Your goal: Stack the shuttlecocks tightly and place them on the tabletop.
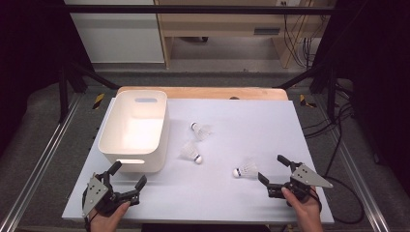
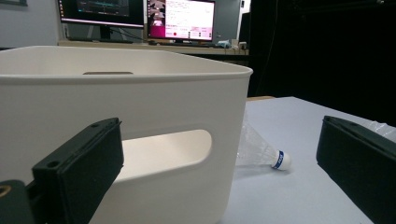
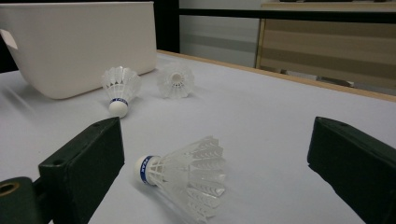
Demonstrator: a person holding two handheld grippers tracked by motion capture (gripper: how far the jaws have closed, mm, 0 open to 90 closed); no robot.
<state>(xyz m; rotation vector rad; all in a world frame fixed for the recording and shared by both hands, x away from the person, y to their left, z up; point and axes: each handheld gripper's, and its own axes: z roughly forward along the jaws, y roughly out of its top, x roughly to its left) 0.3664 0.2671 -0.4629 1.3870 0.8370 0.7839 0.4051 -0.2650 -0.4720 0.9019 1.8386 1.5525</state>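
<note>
Right tool point(image 1: 274, 174): jaws spread wide, grasping nothing, touching nothing. Low over worktop point(image 1: 290, 125) at near right. Nearest shuttlecock point(image 1: 245, 169) on its side just ahead of jaws; in right gripper view, same shuttlecock point(image 3: 187, 177) between jaws, cork toward left jaw, apart from both.

Left tool point(image 1: 126, 180): jaws wide apart, empty. Just in front of white bin point(image 1: 135, 128), near its handle slot point(image 2: 163, 151), not touching.

Second shuttlecock point(image 1: 191, 152) beside bin, third shuttlecock point(image 1: 200, 130) farther back, both lying on worktop.
</note>
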